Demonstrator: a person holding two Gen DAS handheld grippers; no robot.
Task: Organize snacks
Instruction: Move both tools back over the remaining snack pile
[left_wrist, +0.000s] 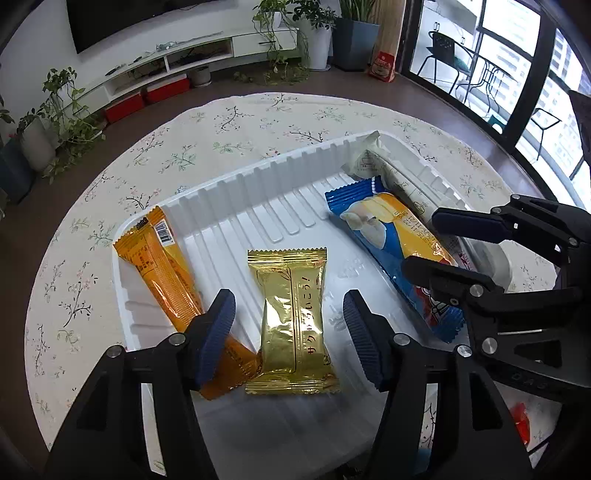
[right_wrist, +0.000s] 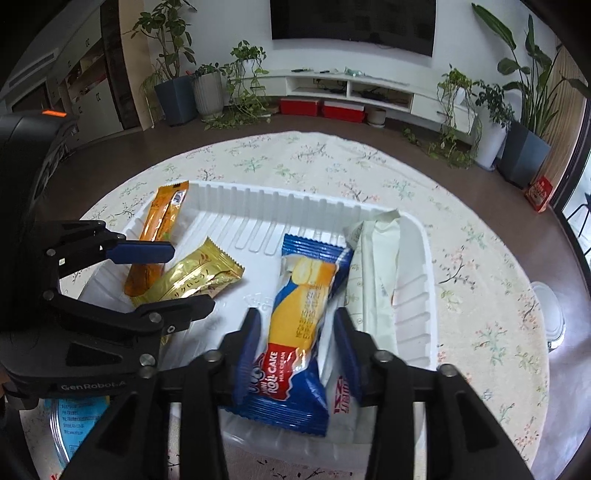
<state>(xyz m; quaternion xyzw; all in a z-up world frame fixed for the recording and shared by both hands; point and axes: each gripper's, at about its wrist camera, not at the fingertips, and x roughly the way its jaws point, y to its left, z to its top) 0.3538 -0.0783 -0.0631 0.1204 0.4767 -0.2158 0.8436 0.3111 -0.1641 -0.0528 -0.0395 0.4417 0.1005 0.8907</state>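
Left wrist view: a white tray sits on the flowered desk and holds 4 snacks. An orange bar lies along its left wall, a gold pack mid-floor, a blue roll cake and a pale bar by the right wall. The left claw stands apart around the gold pack, pads off it. The right claw straddles the roll cake, not pressing it.

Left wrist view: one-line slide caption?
Open left claw straddles a gold snack pack in the white tray, between an orange bar and a blue cake pack.
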